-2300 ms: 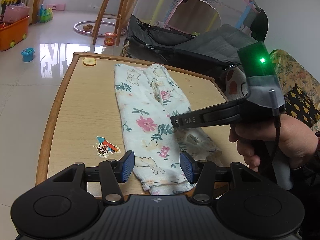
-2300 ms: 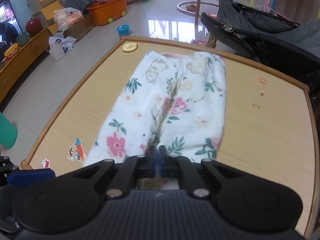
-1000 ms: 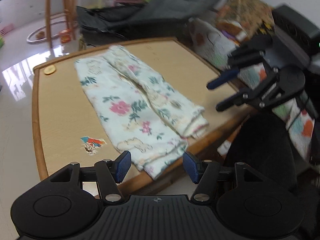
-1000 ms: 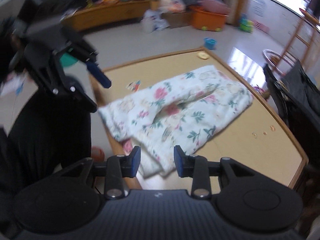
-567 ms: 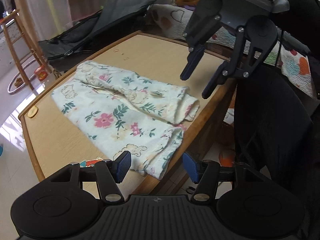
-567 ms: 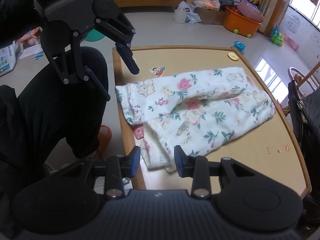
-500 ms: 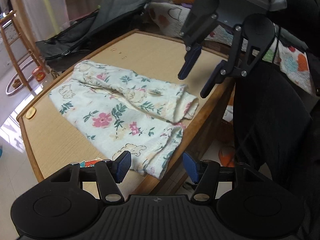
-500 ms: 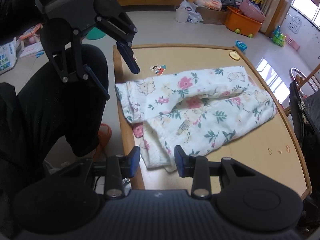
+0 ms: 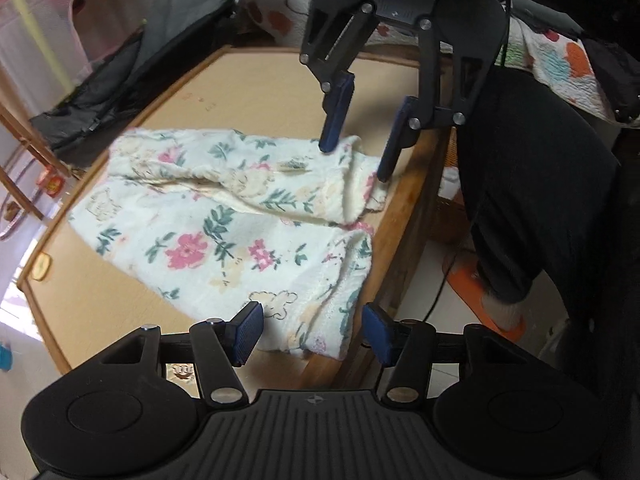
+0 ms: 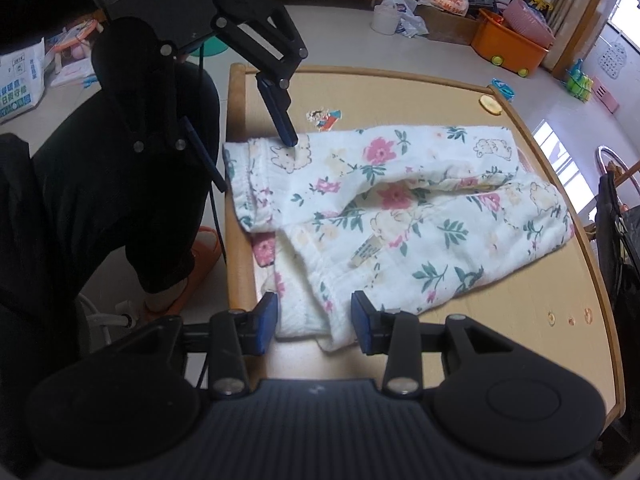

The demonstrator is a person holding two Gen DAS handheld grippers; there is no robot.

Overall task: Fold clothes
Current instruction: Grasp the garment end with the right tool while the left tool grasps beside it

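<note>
White floral baby pants (image 9: pixel 224 232) lie flat on the wooden table (image 9: pixel 248 92), the waistband end at the table's near edge and hanging slightly over it. They also show in the right wrist view (image 10: pixel 400 216). My left gripper (image 9: pixel 312 334) is open, its pads straddling one waistband corner. My right gripper (image 10: pixel 314 320) is open, its pads straddling the other waistband corner. Each gripper appears in the other's view: the right gripper (image 9: pixel 354 152) and the left gripper (image 10: pixel 256 164), both open just above the cloth.
A cartoon sticker (image 10: pixel 324 117) and a yellow disc (image 10: pixel 491 104) lie on the table. A dark folded stroller (image 9: pixel 160 52) stands beyond the far edge. The person's dark-trousered leg (image 9: pixel 532 184) is beside the table. An orange toy bin (image 10: pixel 512 50) stands on the floor.
My right gripper let go of the pants and opened. Both grippers swung round to the waistband end and have lowered close over its two corners.
</note>
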